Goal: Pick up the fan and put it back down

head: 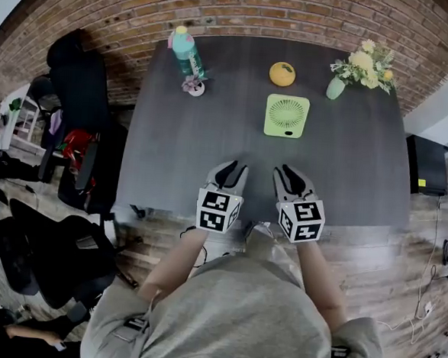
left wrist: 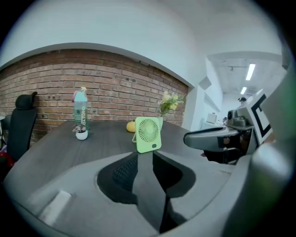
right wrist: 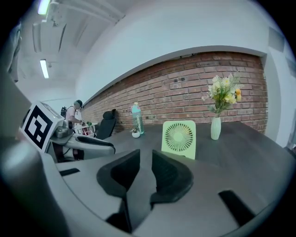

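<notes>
Vertical lettering on the teal bottle (left wrist: 80,109) is too blurred to read.

Left gripper (left wrist: 145,159): I've got the jaws a narrow gap apart, nothing btwn. Green fan (left wrist: 148,134) upright on the dark table (left wrist: 55,148), 12 o'clock, past the tips. Teal bottle (left wrist: 80,107) w/ small white pot (left wrist: 82,134) at 10 o'clock. Right gripper (left wrist: 194,137) at 3 o'clock.

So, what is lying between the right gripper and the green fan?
Nothing: only bare table separates the right gripper from the fan, as the head view shows.
</notes>
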